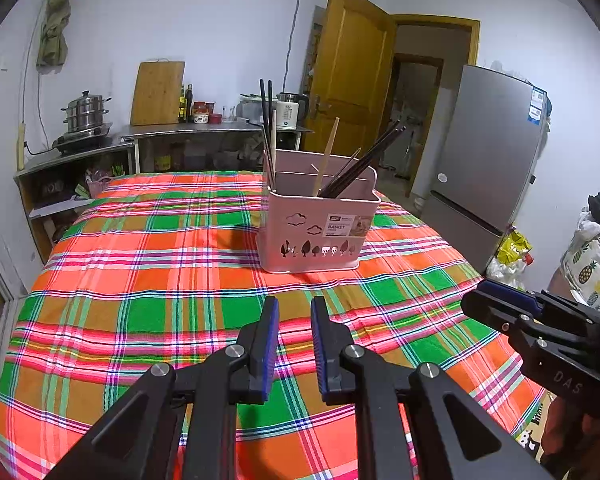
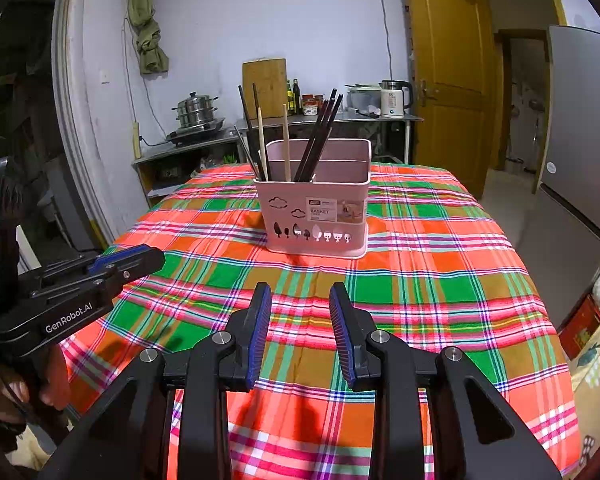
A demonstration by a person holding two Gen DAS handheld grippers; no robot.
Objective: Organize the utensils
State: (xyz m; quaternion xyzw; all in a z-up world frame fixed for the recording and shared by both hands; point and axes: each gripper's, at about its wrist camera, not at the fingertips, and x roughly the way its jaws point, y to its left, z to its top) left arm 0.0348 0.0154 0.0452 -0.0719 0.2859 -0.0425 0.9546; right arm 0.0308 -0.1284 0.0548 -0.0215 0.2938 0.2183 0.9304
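A pink utensil basket stands upright on the table's plaid cloth. Dark chopsticks and pale wooden chopsticks lean inside it, and other dark ones stand at its left end. My left gripper hovers over the cloth short of the basket, its blue pads a narrow gap apart with nothing between them. My right gripper is beside it, open wider and holding nothing. Each gripper shows at the edge of the other's view, the right gripper and the left gripper.
A silver fridge stands to the right of the table, with bags on the floor beside it. Behind the table runs a metal counter with a steamer pot, a cutting board and a kettle. A wooden door stands open.
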